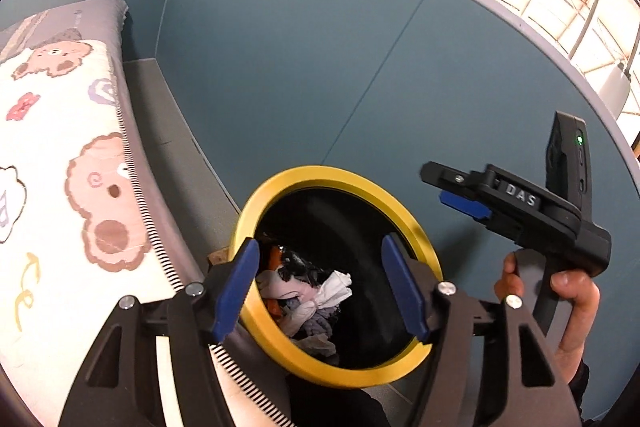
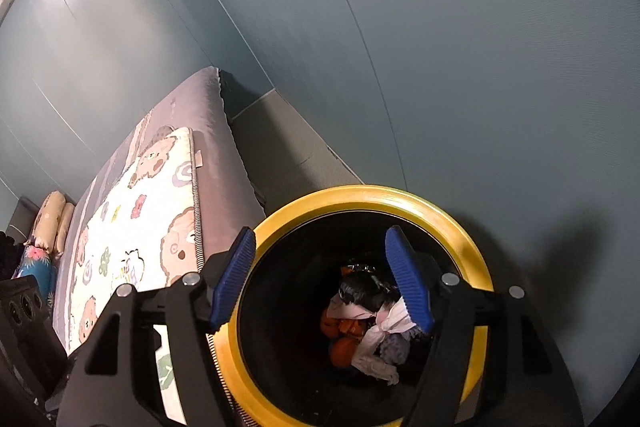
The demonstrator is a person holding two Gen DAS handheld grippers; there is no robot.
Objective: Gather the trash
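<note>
Both grippers hang over the round bin with the yellow rim (image 1: 276,187), which stands on the floor between the bed and the blue wall. The left gripper (image 1: 320,287) has its blue pads spread wide with nothing between them; through the gap you look straight down into the black inside of the bin. The right gripper (image 2: 324,279) is spread wide too and holds nothing. From the left wrist view it shows again at 3 o'clock, gripped by a hand (image 1: 568,311) around its handle.

The trash (image 1: 308,295) lies at the bottom of the bin: crumpled white tissue, something orange, a dark shiny wrapper and a greyish scrap, all heaped together. From the right wrist view the same heap (image 2: 368,327) sits toward 5 o'clock of the opening, partly hidden by the right pad.

The bed (image 2: 224,155), at 9 o'clock of the bin, carries a cream blanket (image 1: 52,163) printed with brown bears. Pillows (image 2: 48,223) lie at its far end.
</note>
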